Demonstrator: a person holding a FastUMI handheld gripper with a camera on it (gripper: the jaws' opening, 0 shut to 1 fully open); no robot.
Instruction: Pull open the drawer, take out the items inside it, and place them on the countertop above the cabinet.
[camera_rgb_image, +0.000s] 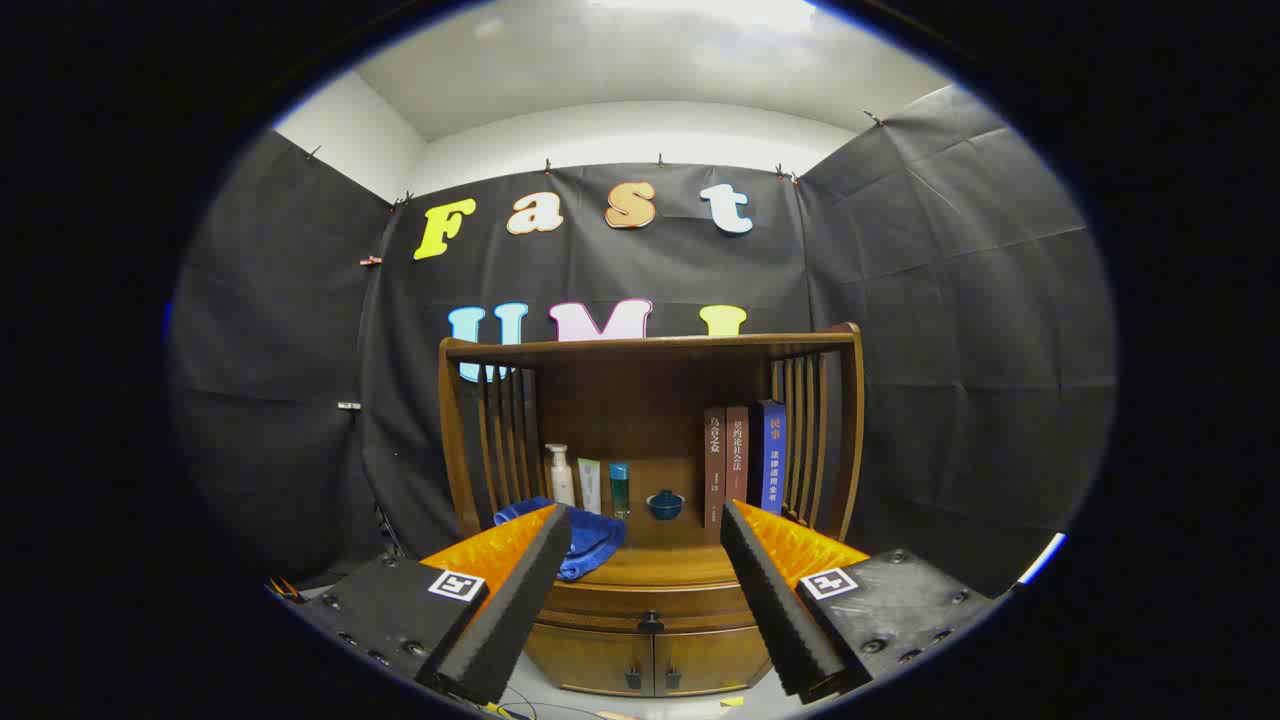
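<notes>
A brown wooden cabinet (650, 480) stands against the booth wall, straight ahead of my gripper (647, 545). Its drawer (650, 607) is closed, with a small dark knob (651, 622) seen between my fingers. What lies inside the drawer is hidden. The countertop (655, 565) above it holds a folded blue towel (580, 540) on the left. My gripper is open, its black-padded fingers (510, 610) spread wide and some way short of the cabinet, with nothing between them.
On the countertop's back stand a white pump bottle (560, 475), a pale tube (590, 486), a teal bottle (620, 488), a small blue lidded bowl (665, 504) and three upright books (745, 460). Slatted sides and a top shelf enclose it. Two lower doors (650, 660) sit under the drawer.
</notes>
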